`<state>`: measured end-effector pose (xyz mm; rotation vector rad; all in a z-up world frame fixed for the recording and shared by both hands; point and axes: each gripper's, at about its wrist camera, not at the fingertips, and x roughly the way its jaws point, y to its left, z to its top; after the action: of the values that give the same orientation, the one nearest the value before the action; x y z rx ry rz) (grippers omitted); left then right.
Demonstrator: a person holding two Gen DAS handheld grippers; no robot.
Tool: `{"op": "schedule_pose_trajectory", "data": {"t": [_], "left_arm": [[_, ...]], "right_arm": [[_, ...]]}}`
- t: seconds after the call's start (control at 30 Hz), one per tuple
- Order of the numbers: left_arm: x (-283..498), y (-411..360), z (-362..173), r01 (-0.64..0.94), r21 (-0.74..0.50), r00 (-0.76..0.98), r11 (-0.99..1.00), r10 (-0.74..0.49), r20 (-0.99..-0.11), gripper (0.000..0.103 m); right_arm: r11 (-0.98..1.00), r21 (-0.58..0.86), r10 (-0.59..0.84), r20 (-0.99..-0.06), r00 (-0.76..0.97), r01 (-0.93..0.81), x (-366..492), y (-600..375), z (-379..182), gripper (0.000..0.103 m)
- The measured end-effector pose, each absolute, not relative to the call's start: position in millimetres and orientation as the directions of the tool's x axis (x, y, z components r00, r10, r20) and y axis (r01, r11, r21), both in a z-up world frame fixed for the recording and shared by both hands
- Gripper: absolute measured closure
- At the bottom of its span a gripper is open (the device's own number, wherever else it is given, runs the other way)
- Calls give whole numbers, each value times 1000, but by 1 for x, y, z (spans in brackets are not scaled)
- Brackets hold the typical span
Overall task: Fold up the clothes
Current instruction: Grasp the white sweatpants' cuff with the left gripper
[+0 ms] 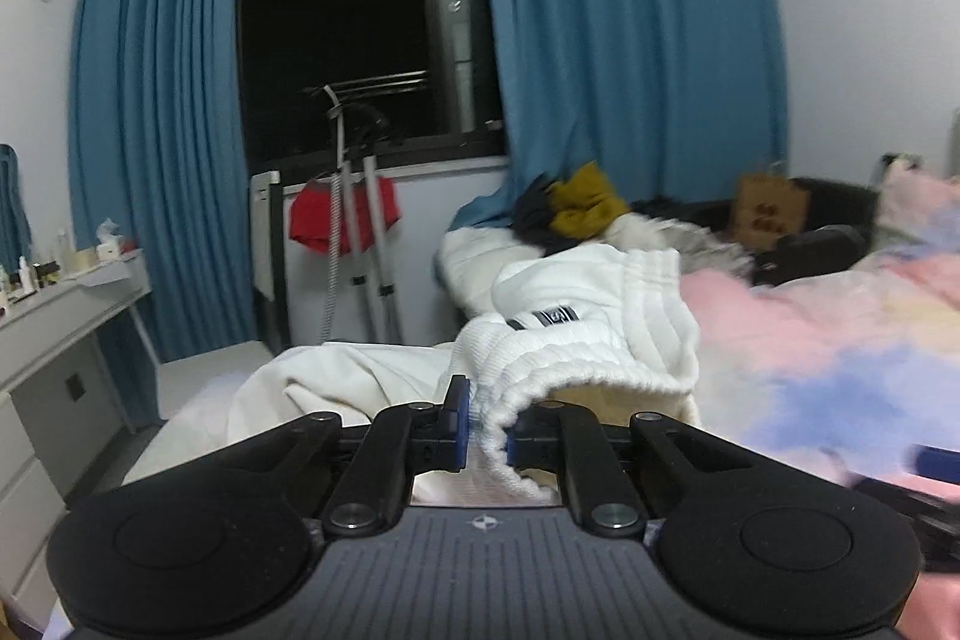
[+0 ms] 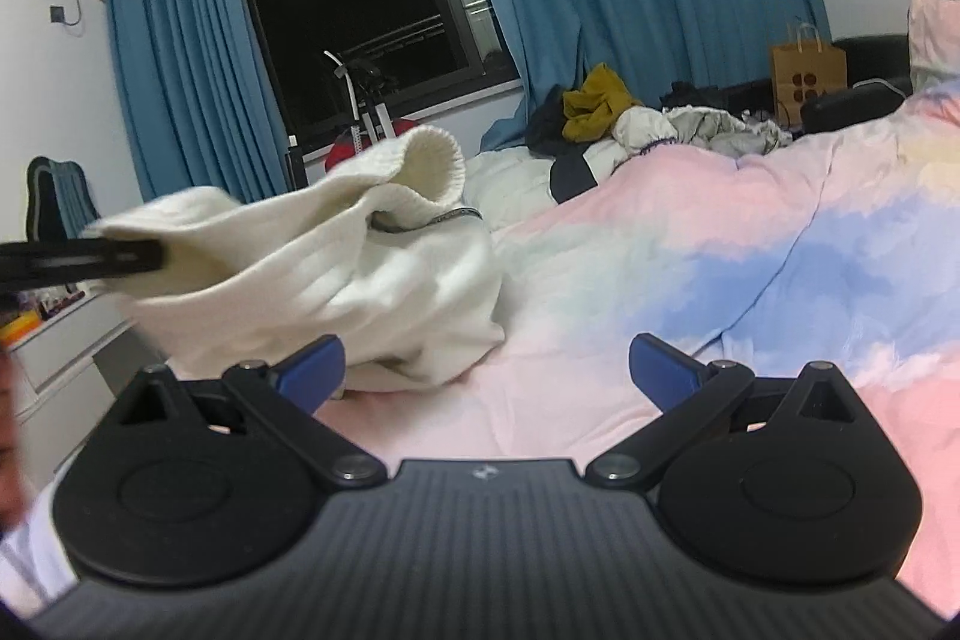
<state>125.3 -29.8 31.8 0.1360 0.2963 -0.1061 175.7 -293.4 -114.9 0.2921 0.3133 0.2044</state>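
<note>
Our left gripper (image 1: 483,424) has its jaws clenched on the ribbed hem of the white sweater (image 1: 576,334), lifting it off the bed (image 2: 690,280). Our right gripper (image 2: 486,370) hangs spread and empty just beside it. We judge a fold is in hand; next, the right needs an edge.

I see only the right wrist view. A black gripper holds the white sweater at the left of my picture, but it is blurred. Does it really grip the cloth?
Observer: Yes. In the left wrist view the left gripper is shut on the ribbed edge of the white sweater.
Operator: Is there any label on the sweater?
Observer: A dark tag with pale lettering shows on the ribbed part; the letters are too blurred to read.
Operator: Does my right gripper show in that view?
Observer: Only a blurred dark and blue shape at the right edge, probably it. Your own view shows the right gripper open, over the pink and blue bed cover, holding nothing.
</note>
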Motion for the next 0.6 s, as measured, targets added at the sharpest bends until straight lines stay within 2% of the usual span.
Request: {"op": "schedule_pose_trajectory", "data": {"t": [0.13,0.3,0.4,0.6], "left_arm": [[61,-12,24,154,110,935,982,-109,-336,90],[37,20,-22,88,114,882,990,-24,-471,89],[45,38,-34,25,43,836,999,3,-549,89],[48,45,-29,20,24,831,1000,-3,-557,87]], "right_arm": [[936,307,254,-256,933,-171,165,-292,-109,0],[940,283,270,-267,925,-193,158,-283,-107,0],[945,260,274,-293,916,-199,160,-277,-110,0],[953,214,279,-346,896,-214,163,-265,-117,0]]}}
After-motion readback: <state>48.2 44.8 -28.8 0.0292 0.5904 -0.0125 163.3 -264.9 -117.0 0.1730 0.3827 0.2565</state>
